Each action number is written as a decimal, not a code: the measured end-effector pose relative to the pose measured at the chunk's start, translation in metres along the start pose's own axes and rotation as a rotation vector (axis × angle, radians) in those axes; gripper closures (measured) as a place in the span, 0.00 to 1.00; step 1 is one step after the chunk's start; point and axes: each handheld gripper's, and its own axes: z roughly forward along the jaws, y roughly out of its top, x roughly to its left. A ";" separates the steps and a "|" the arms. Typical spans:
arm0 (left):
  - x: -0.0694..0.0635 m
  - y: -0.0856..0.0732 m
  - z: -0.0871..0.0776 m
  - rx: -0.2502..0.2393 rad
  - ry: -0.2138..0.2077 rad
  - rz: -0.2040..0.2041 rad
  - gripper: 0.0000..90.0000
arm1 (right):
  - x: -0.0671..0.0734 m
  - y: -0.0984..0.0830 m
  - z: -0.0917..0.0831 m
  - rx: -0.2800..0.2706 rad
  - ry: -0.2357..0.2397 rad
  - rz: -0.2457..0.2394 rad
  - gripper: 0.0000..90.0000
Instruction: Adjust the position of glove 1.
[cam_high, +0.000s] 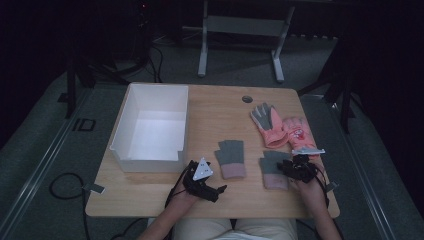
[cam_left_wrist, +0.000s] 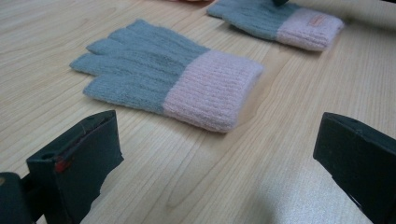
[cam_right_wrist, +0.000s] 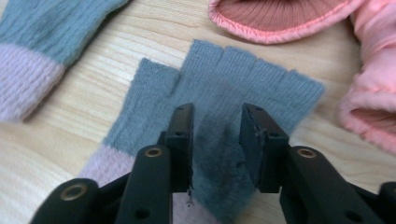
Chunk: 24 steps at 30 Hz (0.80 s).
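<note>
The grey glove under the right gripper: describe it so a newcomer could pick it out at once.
Start at the white box on the left of the wooden table and move right along the near edge, past the first grey glove. The second grey glove lies beneath the right gripper. Unlike its twin it has jaws astride its knit, and unlike the pink gloves behind it, it is fingerless with a pale pink cuff.

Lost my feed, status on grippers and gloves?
Left gripper open, short of a grey-pink glove. Right gripper partly open, jaws astride the second grey-pink glove. Pink gloves beside it, white box unobstructed.
</note>
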 end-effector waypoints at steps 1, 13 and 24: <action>0.000 0.000 0.000 0.002 0.000 0.000 0.01 | -0.001 0.000 -0.001 0.000 0.016 -0.015 0.69; 0.000 0.000 0.000 0.005 -0.007 0.004 0.01 | -0.007 0.005 0.003 0.051 0.114 -0.133 0.65; 0.001 0.000 0.000 0.001 -0.018 0.003 0.01 | 0.001 -0.002 0.010 0.073 0.011 -0.116 0.92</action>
